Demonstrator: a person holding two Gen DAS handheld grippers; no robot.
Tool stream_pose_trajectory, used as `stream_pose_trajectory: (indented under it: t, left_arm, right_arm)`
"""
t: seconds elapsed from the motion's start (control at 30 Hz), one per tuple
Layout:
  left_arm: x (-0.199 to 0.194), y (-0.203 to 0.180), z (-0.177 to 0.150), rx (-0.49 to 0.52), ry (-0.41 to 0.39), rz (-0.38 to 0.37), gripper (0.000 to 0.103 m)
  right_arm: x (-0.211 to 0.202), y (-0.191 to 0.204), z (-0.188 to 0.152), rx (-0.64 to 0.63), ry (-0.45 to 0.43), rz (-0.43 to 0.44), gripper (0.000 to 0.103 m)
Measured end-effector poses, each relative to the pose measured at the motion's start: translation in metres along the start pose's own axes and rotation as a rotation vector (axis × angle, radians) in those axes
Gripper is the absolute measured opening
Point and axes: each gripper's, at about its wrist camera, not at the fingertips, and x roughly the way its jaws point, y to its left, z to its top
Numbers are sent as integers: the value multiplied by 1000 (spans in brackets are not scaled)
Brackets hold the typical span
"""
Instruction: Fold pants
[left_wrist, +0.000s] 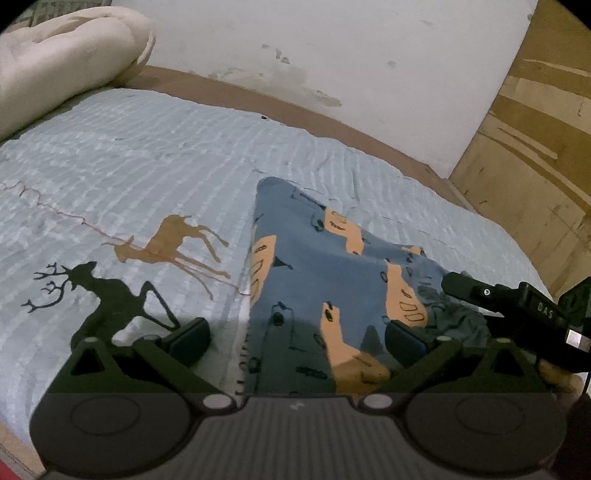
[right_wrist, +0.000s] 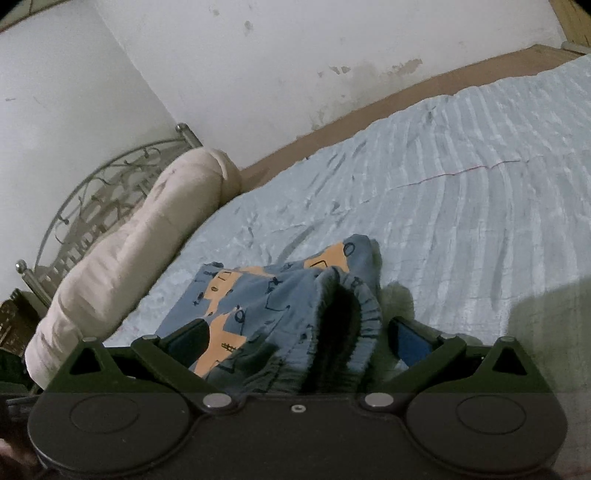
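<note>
The pants (left_wrist: 314, 280) are blue with orange patches and dark doodles, lying on the pale blue bedspread (left_wrist: 155, 155). In the left wrist view my left gripper (left_wrist: 295, 339) is open, its fingers straddling the near end of the pants. At the right edge of that view the right gripper (left_wrist: 491, 295) appears as a black bar over the bunched waistband. In the right wrist view my right gripper (right_wrist: 299, 343) is open, with the gathered waistband opening of the pants (right_wrist: 332, 317) between its fingers.
A rolled cream blanket (right_wrist: 122, 258) lies along the metal headboard (right_wrist: 92, 192). Deer prints (left_wrist: 110, 295) mark the bedspread left of the pants. A white stained wall (left_wrist: 332, 55) and a wooden panel (left_wrist: 535, 140) border the bed.
</note>
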Motion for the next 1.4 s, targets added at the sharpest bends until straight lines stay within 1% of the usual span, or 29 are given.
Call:
stream_pose_trajectory:
  t: [0.13, 0.33, 0.57, 0.67, 0.83, 1.0, 1.03, 1.1, 1.13, 1.2, 1.3, 1.4]
  left_arm:
    - [2, -6, 2, 13, 6, -7, 102]
    - [9, -11, 4, 45, 39, 40, 102]
    - [8, -10, 8, 45, 54, 37, 102]
    - [7, -9, 9, 44, 52, 32, 102]
    - [3, -8, 11, 40, 34, 32, 102]
    - [2, -5, 14, 23, 33, 36, 96]
    - [2, -4, 14, 22, 33, 38, 94]
    - [2, -3, 14, 18, 35, 43, 92]
    - [1, -2, 14, 17, 36, 45, 89]
    - [1, -1, 14, 12, 40, 51, 85]
    - [1, 0, 15, 5, 44, 58, 79]
    - [0, -2, 15, 9, 55, 48, 71]
  right_arm:
    - [-3, -9, -3, 17, -26, 31, 102]
    - [-6, -13, -6, 18, -33, 36, 102]
    - [-6, -11, -7, 20, -38, 38, 102]
    - [-9, -12, -9, 23, -57, 52, 101]
    - [-16, -16, -12, 50, -94, 56, 87]
    - [-17, -19, -12, 70, -99, 49, 73]
    - [-17, -20, -12, 76, -101, 48, 71]
    - [-17, -22, -12, 90, -105, 43, 63]
    - [-17, -23, -12, 96, -107, 40, 61]
    - [-18, -26, -12, 110, -110, 37, 53]
    - [-18, -30, -13, 123, -111, 31, 48]
    - [-18, -32, -13, 126, -110, 30, 45]
